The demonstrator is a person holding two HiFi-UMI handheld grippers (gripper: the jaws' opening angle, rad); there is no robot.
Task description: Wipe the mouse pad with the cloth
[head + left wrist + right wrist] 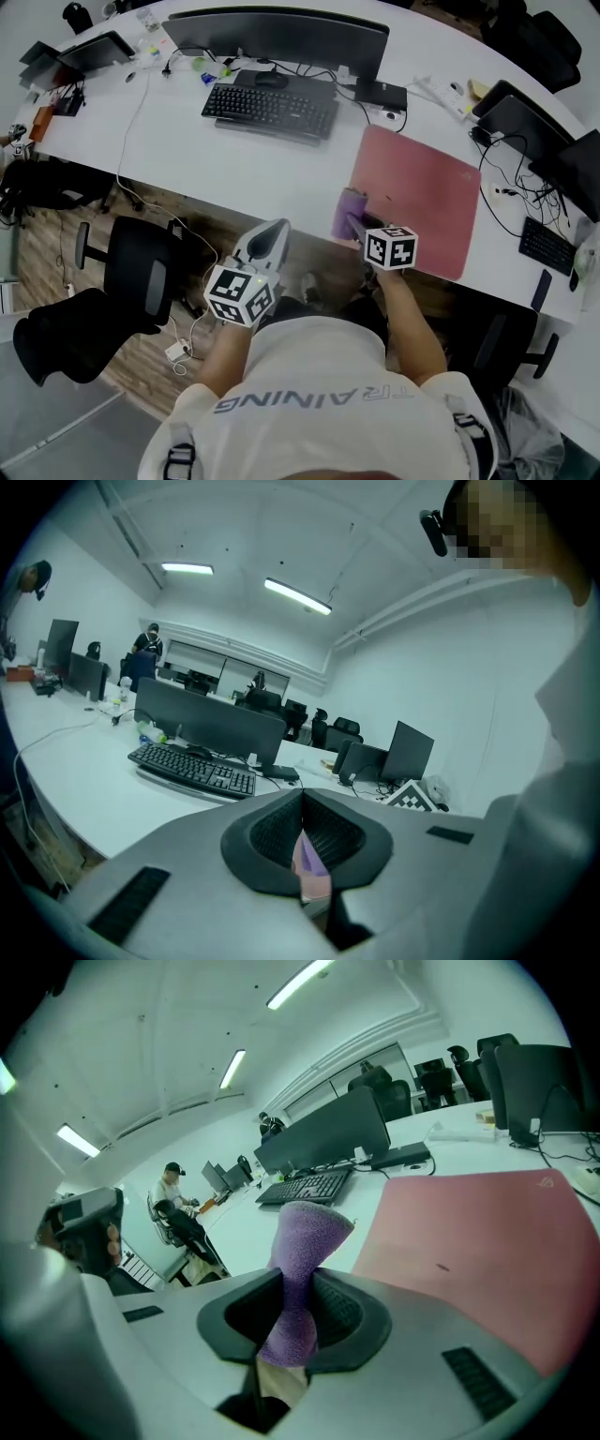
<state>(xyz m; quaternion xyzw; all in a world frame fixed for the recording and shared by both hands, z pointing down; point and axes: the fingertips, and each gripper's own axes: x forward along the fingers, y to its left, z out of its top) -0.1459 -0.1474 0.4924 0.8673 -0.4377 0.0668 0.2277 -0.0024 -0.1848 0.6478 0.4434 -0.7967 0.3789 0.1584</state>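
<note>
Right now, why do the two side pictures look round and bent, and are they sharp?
Right gripper view: wide lens, dark corners, bent desk lines; the cloth in the right tongs is sharp, the mouse pad evenly lit, no glare. Left gripper view: same bending, ceiling lights bright. Head view: soft, even light.

We are holding the left gripper (302,797) facing a white desk (84,782), jaws pressing together, purple-pink sliver (310,864) showing behind them, keyboard (192,769) and monitor (208,726) sitting ahead.
</note>
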